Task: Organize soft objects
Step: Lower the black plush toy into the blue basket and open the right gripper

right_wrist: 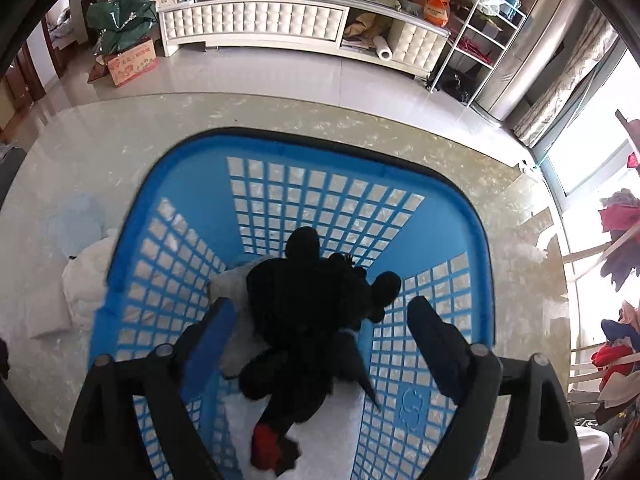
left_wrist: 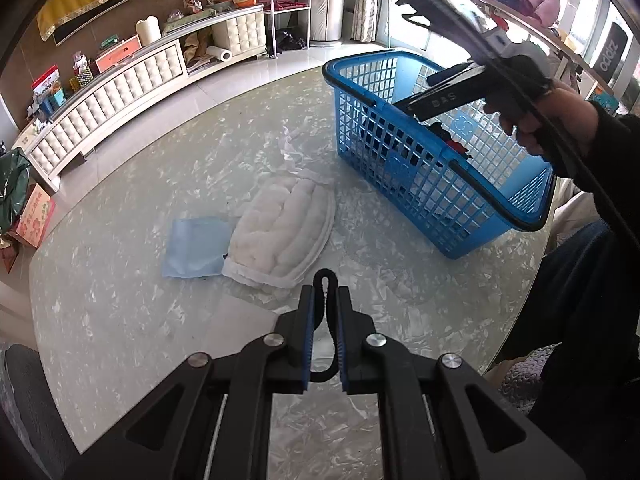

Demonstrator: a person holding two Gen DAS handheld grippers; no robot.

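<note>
Left gripper (left_wrist: 325,300) clamped narrow on a black loop (left_wrist: 323,280); white padded cloth (left_wrist: 282,228) just beyond at 11 o'clock (long axis 7-to-1), nearer this hand; right gripper (right_wrist: 320,312) wide above blue basket (right_wrist: 480,240), black plush (right_wrist: 312,304) inside

Left gripper (left_wrist: 325,298) low, jaws nearly closed; right gripper (right_wrist: 320,316) raised, angled downward, jaws spread wide.

— What sort of place is this?
— A home's living room: a long white tufted cabinet (right_wrist: 256,26) piled with boxes and snacks, tiled floor (right_wrist: 280,76), curtains (right_wrist: 560,92) by big windows.
— Anything else?
— A white wire shelf rack (right_wrist: 480,24), and clothes (right_wrist: 620,240) hanging on a drying rack.
</note>
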